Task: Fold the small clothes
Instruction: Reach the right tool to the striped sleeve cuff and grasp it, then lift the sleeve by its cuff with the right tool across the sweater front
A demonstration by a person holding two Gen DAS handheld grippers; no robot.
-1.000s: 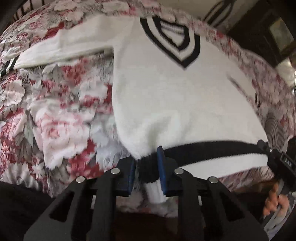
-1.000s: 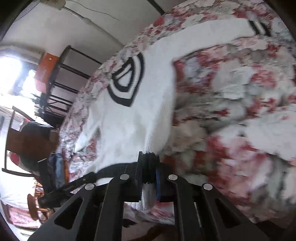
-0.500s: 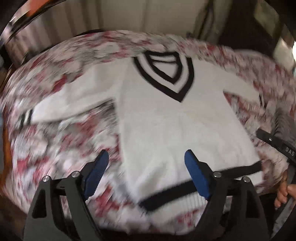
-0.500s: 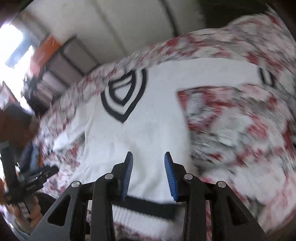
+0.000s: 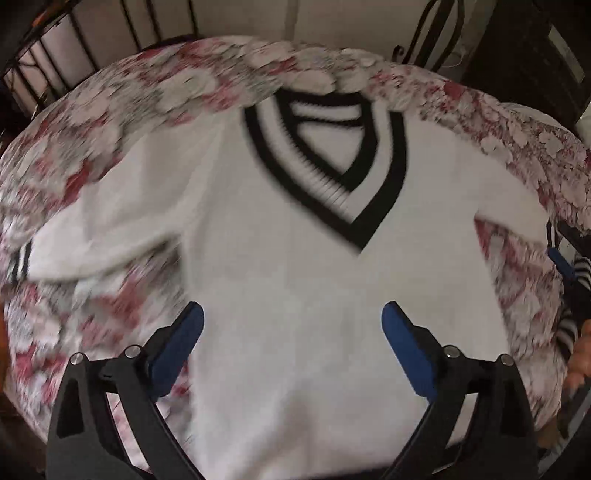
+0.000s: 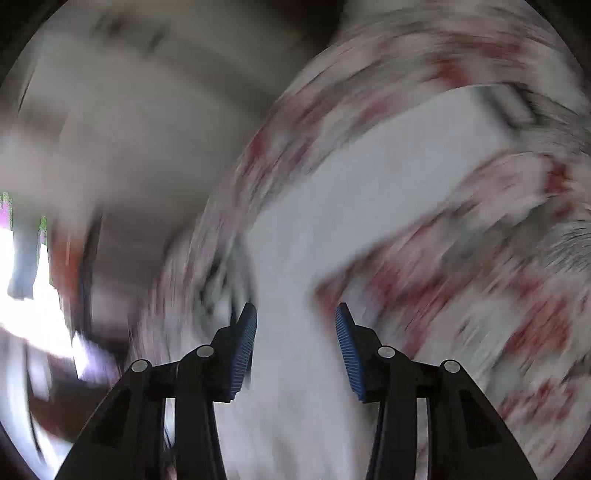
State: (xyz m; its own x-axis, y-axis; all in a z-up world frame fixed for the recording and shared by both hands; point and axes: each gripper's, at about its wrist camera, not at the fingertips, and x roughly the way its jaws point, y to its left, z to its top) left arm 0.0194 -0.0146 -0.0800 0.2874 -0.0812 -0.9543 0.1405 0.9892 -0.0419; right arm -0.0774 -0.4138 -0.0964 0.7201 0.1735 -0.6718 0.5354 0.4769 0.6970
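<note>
Both tools just opened, left tool [image 5: 291, 347] wide, right tool [image 6: 295, 350] partway, nothing held. We reckon the sweater [image 5: 295, 280] soft, floppy; grab sleeve cuff next.

Soft matt knit sweater [image 5: 295, 295] on printed floral cloth bedspread [image 5: 92, 147]; matt black plastic tools

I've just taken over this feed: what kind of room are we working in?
Most likely a bedroom. The white sweater lies spread on a floral bedspread, and behind it dark metal bars like a bed frame stand against a plain wall.
</note>
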